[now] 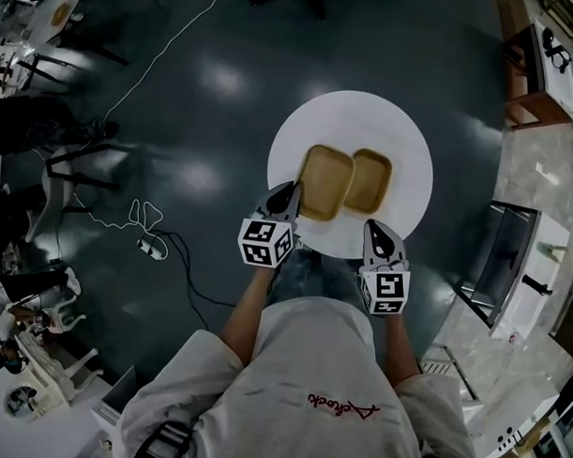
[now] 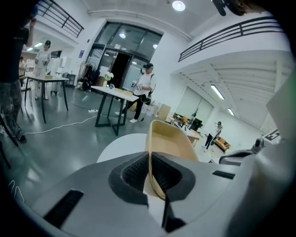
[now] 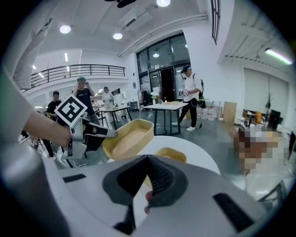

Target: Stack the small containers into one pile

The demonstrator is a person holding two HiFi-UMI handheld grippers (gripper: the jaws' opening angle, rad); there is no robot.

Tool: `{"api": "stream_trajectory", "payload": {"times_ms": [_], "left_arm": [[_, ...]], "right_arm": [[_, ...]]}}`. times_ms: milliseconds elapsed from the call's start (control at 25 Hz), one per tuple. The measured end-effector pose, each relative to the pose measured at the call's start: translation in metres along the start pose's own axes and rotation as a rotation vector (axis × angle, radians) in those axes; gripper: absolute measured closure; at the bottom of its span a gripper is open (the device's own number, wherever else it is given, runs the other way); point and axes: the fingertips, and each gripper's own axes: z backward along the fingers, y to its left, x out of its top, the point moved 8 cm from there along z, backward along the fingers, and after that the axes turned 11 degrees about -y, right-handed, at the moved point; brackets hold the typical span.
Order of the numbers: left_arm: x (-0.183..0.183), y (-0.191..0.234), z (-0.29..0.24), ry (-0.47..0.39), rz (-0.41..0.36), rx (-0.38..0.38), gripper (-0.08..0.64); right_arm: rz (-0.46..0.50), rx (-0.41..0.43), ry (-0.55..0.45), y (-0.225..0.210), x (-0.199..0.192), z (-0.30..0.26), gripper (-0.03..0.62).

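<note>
The left gripper [image 1: 289, 191], pinching only the rim, could drop the lifted container [image 1: 324, 182] short of the other container [image 1: 370, 181]; the right gripper [image 1: 377, 231] idles, jaws together.

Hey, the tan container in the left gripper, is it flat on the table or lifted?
Lifted: the container hangs clear above the table, its rim pinched by the left gripper.

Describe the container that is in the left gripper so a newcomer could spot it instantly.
Start at the round white table on the dark floor. Two shallow tan rectangular containers show there side by side. Yours is the left one, pinched at its rim by the left gripper and held clear of the tabletop, while its neighbour lies flat.
</note>
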Motion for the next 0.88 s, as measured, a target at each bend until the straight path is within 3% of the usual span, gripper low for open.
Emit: {"api": "stream_trajectory", "payload": {"times_ms": [440, 880], "left_arm": [[-0.016, -0.06, -0.047, 0.043, 0.009, -0.073, 0.537], [-0.051, -0.087, -0.087, 0.127, 0.029, -0.02, 0.537]], "right_arm": [[-0.031, -0.095, 0.008, -0.035, -0.01, 0.037, 0.572], [-0.07, -0.142, 0.03, -0.074, -0.023, 0.058, 0.572]]}}
